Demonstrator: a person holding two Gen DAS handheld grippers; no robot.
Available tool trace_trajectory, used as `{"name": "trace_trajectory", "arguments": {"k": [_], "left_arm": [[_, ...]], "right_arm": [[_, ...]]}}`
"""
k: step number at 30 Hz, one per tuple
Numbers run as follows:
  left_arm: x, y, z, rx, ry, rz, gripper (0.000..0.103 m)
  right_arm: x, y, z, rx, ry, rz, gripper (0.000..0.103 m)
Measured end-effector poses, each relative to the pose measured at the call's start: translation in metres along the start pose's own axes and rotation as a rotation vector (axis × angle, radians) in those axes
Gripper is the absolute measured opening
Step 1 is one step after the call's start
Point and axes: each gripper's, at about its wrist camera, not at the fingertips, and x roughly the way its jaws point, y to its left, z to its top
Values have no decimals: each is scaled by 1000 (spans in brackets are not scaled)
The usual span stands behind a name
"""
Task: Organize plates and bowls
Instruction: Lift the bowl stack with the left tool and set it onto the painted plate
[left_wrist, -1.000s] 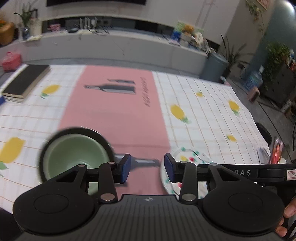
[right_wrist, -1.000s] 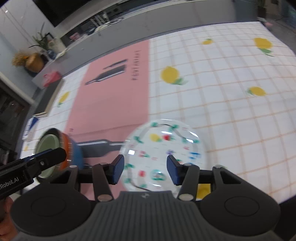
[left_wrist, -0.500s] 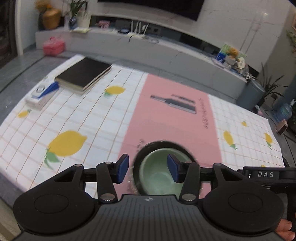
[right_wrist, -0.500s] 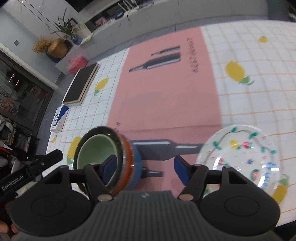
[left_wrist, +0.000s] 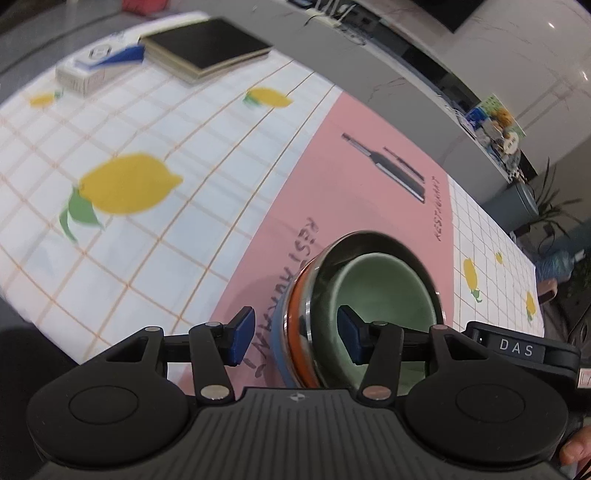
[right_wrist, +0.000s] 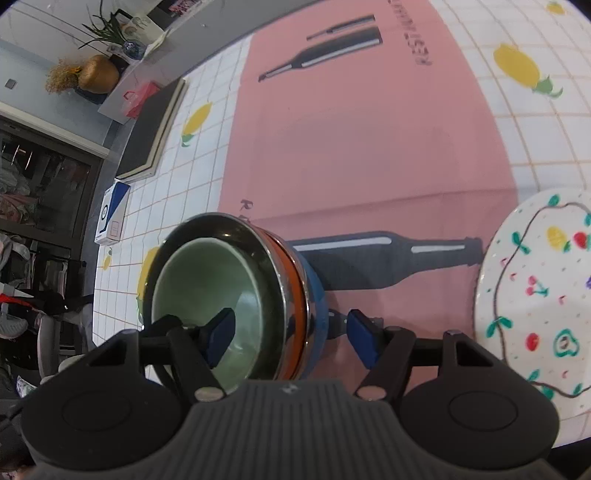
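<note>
A blue bowl (left_wrist: 291, 343) with an orange band and a steel lining stands on the pink strip of the tablecloth, with a pale green bowl (left_wrist: 384, 291) nested in it. My left gripper (left_wrist: 295, 341) straddles the stack's left wall. One finger is over the green bowl and one outside; the jaws are opening and the pads are clear of the wall. My right gripper (right_wrist: 291, 339) straddles the right wall of the blue bowl (right_wrist: 314, 295) the same way, open, with one finger inside the green bowl (right_wrist: 207, 288). A white plate (right_wrist: 535, 295) with coloured fruit drawings lies to the right.
A black book (left_wrist: 207, 48) and a white and blue box (left_wrist: 99, 70) lie at the far left of the lemon-print tablecloth (left_wrist: 147, 229). The right gripper's black body (left_wrist: 517, 349) reaches in beside the stack. The table's near edge runs close below both grippers.
Both grippers swung left, away from the plate, and came down over the bowl stack. Their jaws stand wider than before, and each now has a wall of the stack between its fingers.
</note>
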Motion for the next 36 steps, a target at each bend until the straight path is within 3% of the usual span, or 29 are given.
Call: {"name": "trace_trajectory", "arguments": {"k": [5, 14, 21, 36], "left_arm": [[13, 11, -2, -79, 24, -45, 59], [25, 12, -2, -109, 34, -64, 54], [28, 3, -3, -70, 31, -32, 46], [24, -2, -5, -53, 48, -9, 44]], "right_arm": [[12, -5, 2, 34, 17, 13, 62], [20, -14, 2, 75, 17, 46, 51], [18, -20, 3, 104, 14, 67, 48], [14, -17, -1, 101, 12, 46, 46]]}}
